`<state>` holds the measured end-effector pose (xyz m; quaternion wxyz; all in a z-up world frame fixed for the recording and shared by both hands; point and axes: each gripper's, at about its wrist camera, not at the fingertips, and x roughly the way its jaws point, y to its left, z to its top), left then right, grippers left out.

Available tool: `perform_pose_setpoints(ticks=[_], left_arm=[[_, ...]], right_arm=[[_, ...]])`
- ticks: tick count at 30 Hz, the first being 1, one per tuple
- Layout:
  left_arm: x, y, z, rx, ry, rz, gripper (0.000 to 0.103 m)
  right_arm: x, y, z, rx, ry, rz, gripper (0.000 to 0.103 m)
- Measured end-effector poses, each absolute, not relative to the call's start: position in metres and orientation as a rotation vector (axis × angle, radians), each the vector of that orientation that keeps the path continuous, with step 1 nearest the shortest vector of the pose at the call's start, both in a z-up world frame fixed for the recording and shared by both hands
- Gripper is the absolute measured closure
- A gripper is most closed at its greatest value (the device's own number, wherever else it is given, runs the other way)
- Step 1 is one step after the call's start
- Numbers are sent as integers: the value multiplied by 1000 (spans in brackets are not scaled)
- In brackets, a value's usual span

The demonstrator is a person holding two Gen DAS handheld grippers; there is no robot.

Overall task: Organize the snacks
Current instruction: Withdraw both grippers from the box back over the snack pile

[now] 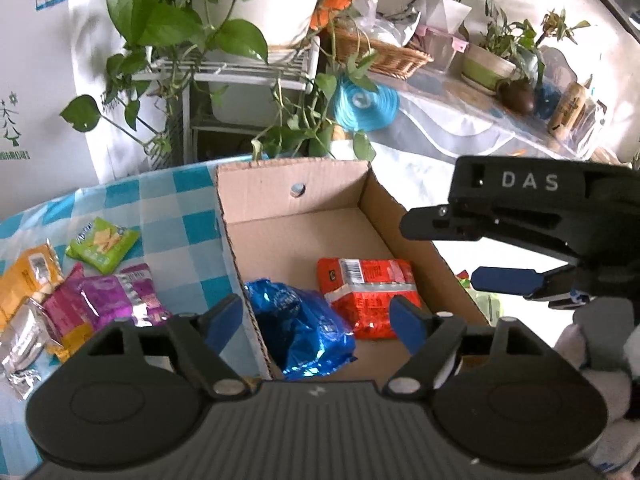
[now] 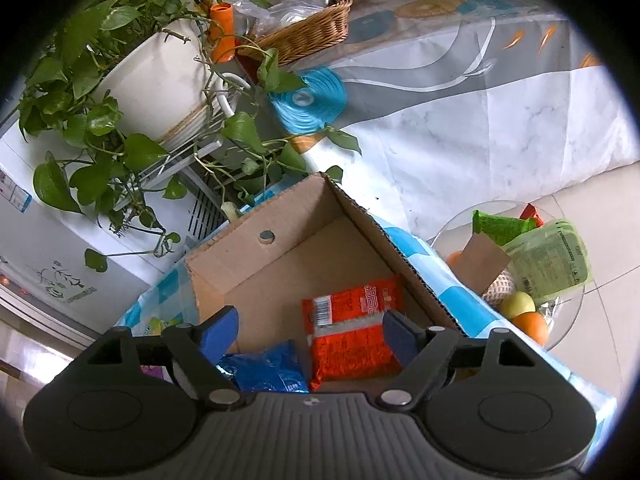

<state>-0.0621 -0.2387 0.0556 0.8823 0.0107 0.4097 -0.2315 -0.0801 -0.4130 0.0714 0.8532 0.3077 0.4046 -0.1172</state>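
An open cardboard box (image 1: 280, 208) (image 2: 296, 248) stands on the blue-checked tablecloth. In it lie a red snack packet (image 1: 366, 292) (image 2: 354, 336) and a blue foil packet (image 1: 304, 330) (image 2: 268, 372). My left gripper (image 1: 318, 322) is open and empty above the box's near left wall. My right gripper (image 2: 310, 334) is open and empty above the box's near end; it also shows in the left wrist view (image 1: 460, 248) over the box's right wall. Left of the box lie a green packet (image 1: 102, 244), a purple packet (image 1: 116, 294), an orange packet (image 1: 28, 276) and a silver packet (image 1: 22, 344).
A potted trailing plant (image 1: 180, 28) (image 2: 132, 80) on a white rack stands behind the table. A blue roll (image 1: 364, 106) and a wicker basket (image 1: 384, 54) lie beyond. A glass side table (image 2: 560, 312) with fruit and green packets is right of the box.
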Motion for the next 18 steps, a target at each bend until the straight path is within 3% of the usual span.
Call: perform_pose_setpoints(ticks=[18], left_arm=[[-45,-163,67,32,848,-398,15]], right_arm=[[-70,-385,79,566,839,-100,16]])
